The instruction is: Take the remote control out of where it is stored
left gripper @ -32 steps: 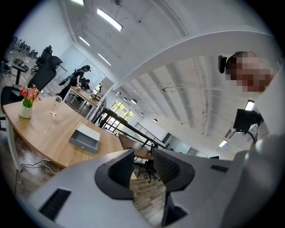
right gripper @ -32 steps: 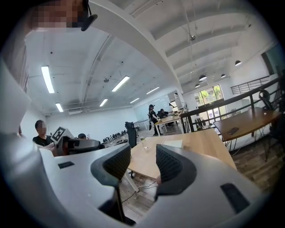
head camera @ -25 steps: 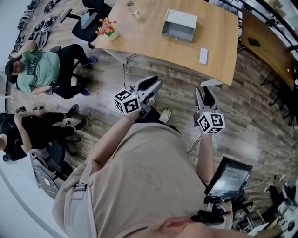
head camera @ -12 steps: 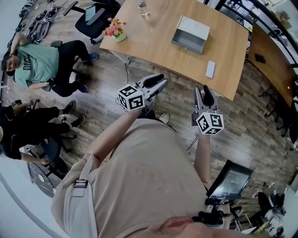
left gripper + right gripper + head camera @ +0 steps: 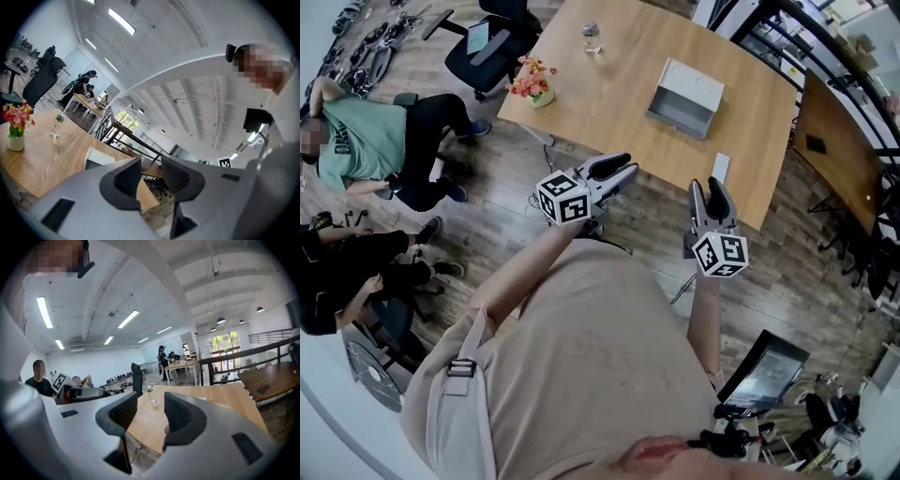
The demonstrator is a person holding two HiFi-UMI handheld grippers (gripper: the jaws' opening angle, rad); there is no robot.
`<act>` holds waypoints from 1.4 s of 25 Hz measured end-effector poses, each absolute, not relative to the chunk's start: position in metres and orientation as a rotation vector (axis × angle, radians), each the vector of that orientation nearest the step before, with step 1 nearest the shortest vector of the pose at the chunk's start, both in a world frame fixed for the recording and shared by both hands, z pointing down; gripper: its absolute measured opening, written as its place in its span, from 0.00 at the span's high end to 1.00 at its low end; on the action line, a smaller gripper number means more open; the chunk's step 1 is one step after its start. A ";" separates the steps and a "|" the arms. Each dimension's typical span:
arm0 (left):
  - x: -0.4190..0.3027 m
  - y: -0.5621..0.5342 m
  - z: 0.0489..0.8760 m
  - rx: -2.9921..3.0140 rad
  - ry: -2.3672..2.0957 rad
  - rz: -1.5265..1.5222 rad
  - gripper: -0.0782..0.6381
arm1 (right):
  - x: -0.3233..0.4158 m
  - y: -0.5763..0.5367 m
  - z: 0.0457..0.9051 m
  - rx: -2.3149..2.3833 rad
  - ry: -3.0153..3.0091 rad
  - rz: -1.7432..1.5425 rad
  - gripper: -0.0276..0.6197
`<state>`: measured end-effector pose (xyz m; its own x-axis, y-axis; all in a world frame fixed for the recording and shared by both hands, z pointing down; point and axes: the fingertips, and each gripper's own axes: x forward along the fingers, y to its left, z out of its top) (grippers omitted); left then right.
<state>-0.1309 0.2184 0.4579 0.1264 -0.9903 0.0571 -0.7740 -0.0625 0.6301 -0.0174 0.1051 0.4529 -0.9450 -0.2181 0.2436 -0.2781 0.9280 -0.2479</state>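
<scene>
A grey open-topped box (image 5: 685,97) stands on the wooden table (image 5: 609,103) ahead of me; it also shows past the left jaw in the left gripper view as a pale box (image 5: 96,157). A small white flat slab (image 5: 720,167) lies near the table's front edge. No remote is plainly recognisable. My left gripper (image 5: 623,167) (image 5: 151,171) is held level in the air short of the table, open and empty. My right gripper (image 5: 707,187) (image 5: 151,408) hovers beside it, jaws a little apart with nothing between them, close to the table's front edge.
A pot of flowers (image 5: 531,80) (image 5: 16,126) and a water bottle (image 5: 592,37) (image 5: 151,394) stand on the table's left part. People sit on the floor at left (image 5: 356,141). An office chair (image 5: 492,37), a darker table (image 5: 834,122) and a screen (image 5: 764,370) surround me.
The table has drawn nearer and lower in the head view as I walked toward it. Both grippers stay held out in front, jaws unchanged.
</scene>
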 end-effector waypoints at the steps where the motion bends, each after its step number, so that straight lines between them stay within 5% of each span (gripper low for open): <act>1: -0.137 0.217 0.457 1.894 -1.694 -0.541 0.73 | -0.022 0.103 0.453 0.383 -2.871 0.408 0.70; 11: -0.174 0.194 0.467 1.940 -1.621 -0.548 0.73 | -0.036 0.071 0.474 0.519 -2.824 0.390 0.70; 15: -0.186 0.181 0.460 1.938 -1.654 -0.550 0.88 | -0.054 0.064 0.489 0.484 -2.806 0.452 0.70; 24: -0.197 0.147 0.461 1.808 -1.784 -0.560 0.88 | -0.107 0.035 0.480 0.181 -2.843 0.437 0.70; 35: -0.165 0.070 0.472 1.742 -1.831 -0.473 0.88 | -0.066 -0.062 0.482 0.266 -2.844 0.388 0.70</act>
<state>-0.1654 0.0700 0.4723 0.0041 -0.9879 0.1551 -0.7891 0.0921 0.6073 -0.0657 -0.0618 0.4824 -0.9499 -0.1448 0.2770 -0.2137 0.9476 -0.2374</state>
